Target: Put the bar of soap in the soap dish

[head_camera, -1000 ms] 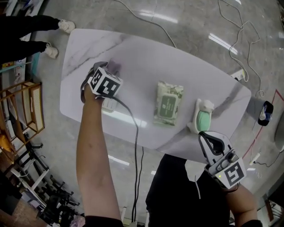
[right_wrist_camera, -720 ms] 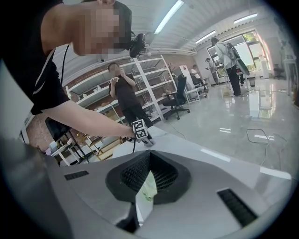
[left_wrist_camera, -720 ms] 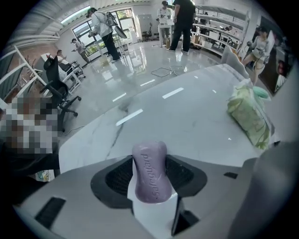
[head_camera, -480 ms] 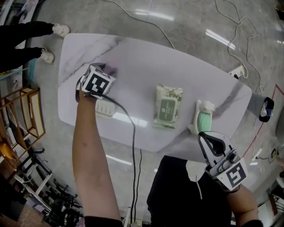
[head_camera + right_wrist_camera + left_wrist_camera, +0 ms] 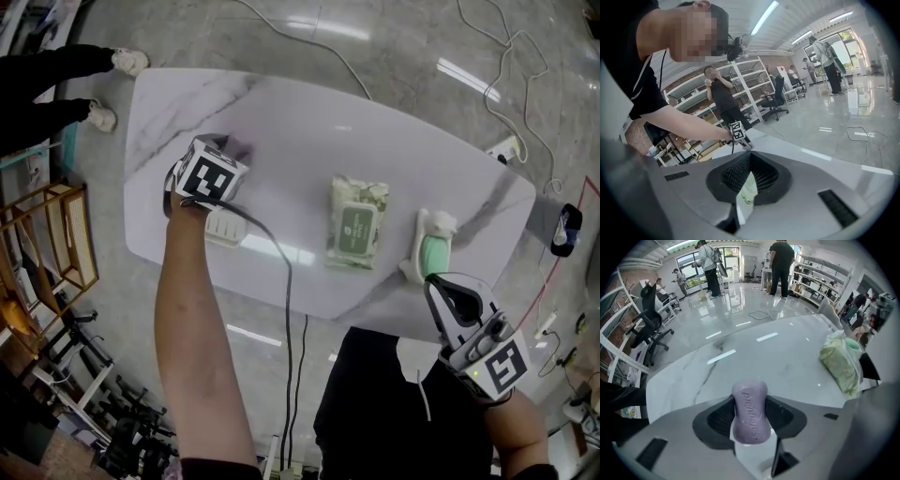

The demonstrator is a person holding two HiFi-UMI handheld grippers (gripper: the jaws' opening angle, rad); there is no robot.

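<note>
Soap bar (image 5: pixel 750 414) sits clamped in left hand-held gripper (image 5: pixel 750 401).

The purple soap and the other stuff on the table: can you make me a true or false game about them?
1. The left gripper is empty. False: the left gripper holds the purple bar of soap between its pads, and its jaws have just closed in on it a little more.
2. The right gripper is shut with nothing in it. True: the right gripper has its jaws together and holds nothing.
3. The pack of wipes stands upright. False: the pack of wipes lies flat on the table, label up.
4. The table is white with grey streaks. True: the table looks like marble.
</note>
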